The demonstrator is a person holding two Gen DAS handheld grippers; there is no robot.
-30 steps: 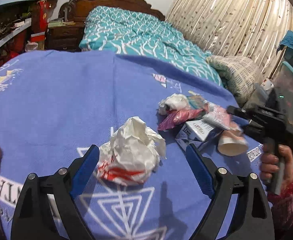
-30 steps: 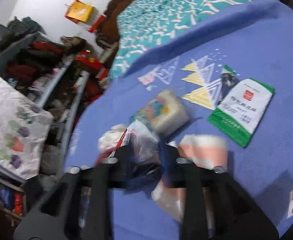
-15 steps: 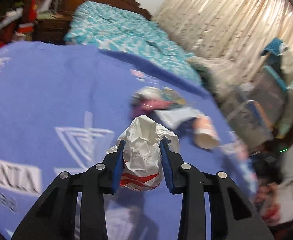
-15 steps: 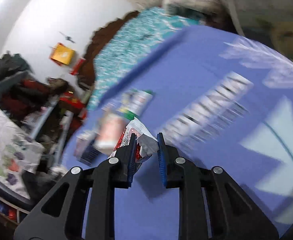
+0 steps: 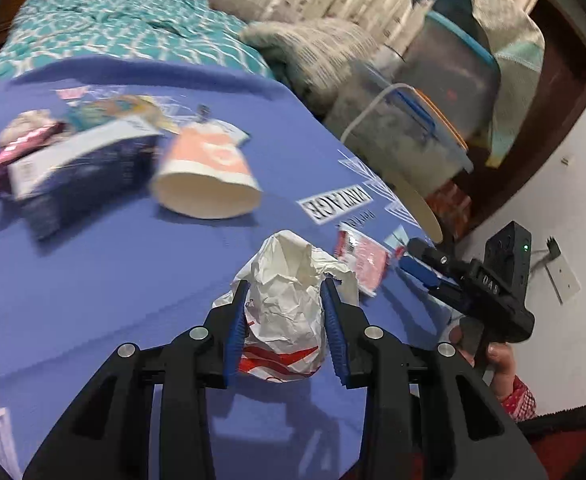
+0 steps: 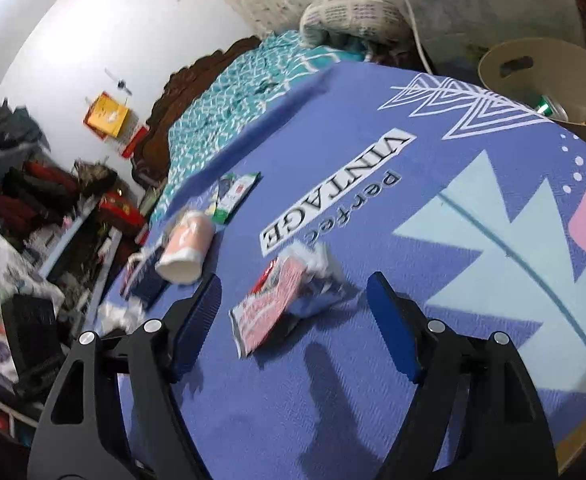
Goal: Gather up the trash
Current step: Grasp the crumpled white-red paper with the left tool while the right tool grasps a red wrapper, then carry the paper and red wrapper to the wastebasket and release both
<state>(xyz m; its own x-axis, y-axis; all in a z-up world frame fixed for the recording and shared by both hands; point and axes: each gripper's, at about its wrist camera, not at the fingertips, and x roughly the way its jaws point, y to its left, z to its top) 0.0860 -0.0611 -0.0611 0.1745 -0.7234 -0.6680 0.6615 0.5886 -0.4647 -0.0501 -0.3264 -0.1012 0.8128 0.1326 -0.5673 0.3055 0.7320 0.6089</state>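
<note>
The left gripper (image 5: pixel 285 320) was clamped on a crumpled paper wrapper (image 5: pixel 289 304), light and squishy, mid-body grip fine. The right gripper (image 6: pixel 293 320), jaws just spread, left a red packet (image 6: pixel 277 300) on the blue cloth (image 6: pixel 373 208).

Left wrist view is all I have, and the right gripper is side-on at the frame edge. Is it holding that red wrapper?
Observer: No. The right gripper has just been opening its jaws; the red wrapper lies on the blue cloth between them, untouched.
Operator: Bin? I only see a tan rim.
Observer: The tan basket stands beside the table's far edge, with a few items inside.
Operator: Anything behind the cup?
Observer: A green-and-white packet lies flat just beyond the paper cup.
</note>
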